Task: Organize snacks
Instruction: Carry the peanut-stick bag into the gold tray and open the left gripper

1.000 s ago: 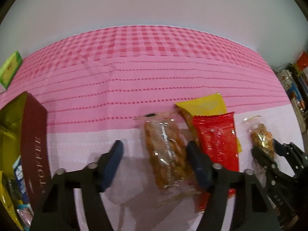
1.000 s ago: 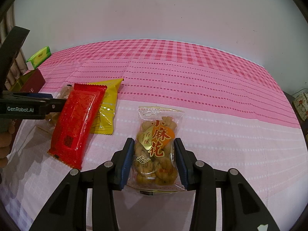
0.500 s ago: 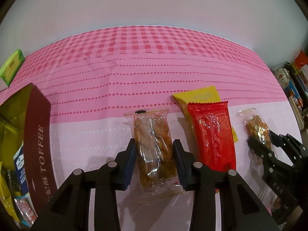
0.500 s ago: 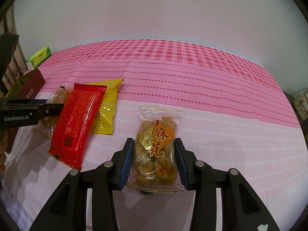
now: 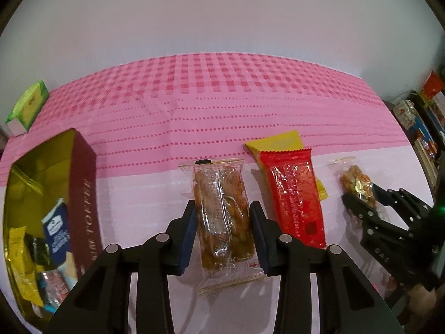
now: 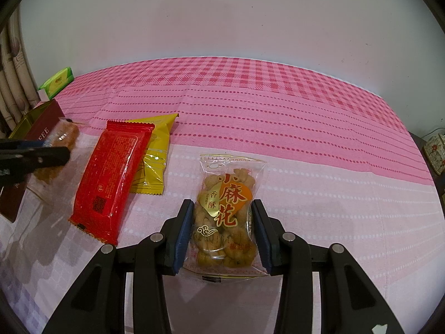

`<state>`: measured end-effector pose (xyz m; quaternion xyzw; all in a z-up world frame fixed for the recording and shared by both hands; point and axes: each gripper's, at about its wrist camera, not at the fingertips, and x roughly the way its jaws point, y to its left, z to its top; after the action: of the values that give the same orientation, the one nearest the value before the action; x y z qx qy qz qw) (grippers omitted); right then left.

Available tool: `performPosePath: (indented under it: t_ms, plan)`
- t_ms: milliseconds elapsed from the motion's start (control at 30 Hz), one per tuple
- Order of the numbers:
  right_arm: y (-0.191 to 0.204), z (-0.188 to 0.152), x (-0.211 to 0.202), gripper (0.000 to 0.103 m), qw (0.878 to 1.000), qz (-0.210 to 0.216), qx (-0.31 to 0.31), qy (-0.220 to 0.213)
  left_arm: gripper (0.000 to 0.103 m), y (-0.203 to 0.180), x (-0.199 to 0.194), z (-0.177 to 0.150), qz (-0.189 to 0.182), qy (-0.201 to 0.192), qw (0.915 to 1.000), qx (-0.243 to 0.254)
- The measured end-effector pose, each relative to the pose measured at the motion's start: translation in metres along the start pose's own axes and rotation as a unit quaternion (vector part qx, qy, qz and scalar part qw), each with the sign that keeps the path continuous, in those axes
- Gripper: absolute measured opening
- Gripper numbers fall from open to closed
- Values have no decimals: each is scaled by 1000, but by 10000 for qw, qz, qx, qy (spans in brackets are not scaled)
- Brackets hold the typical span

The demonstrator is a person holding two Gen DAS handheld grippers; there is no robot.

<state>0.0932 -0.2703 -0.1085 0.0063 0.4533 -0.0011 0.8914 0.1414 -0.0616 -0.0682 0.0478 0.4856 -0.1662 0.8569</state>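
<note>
My left gripper [image 5: 222, 231] is shut on a clear pack of brown fried pastry [image 5: 222, 208] and holds it just above the pink tablecloth. My right gripper [image 6: 222, 232] is shut on a clear bag of twisted dough snacks with an orange label [image 6: 226, 214]. A red snack pack [image 5: 294, 194] lies on a yellow pack [image 5: 278, 142] between the two grippers. The red pack also shows in the right wrist view [image 6: 111, 178], as does the yellow pack [image 6: 154, 156]. A maroon toffee tin [image 5: 80, 192] stands open at the left with several snacks inside.
A green box [image 5: 27, 105] lies at the far left corner of the table; it also shows in the right wrist view [image 6: 57, 82]. A white wall runs behind the table. Shelves with boxes [image 5: 417, 122] stand past the right edge.
My left gripper has closed on the fried pastry pack and lifted it slightly, with the toffee tin now nearer. My right gripper has stayed shut on the twisted dough bag.
</note>
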Motion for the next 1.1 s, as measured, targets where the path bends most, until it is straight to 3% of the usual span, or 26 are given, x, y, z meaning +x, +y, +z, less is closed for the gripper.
performPosePath:
  t_ms: [133, 400, 1100]
  plan:
    - [0, 0, 0, 39, 10000, 0, 0, 1, 39, 3, -16, 1, -32, -125, 9999, -11]
    - [0, 0, 0, 39, 10000, -3, -1, 2, 39, 28, -46, 0, 250, -199, 9994, -109]
    - [-1, 1, 1, 39, 10000, -22, -11, 5, 39, 156, -82, -29, 1158, -59, 9891, -913]
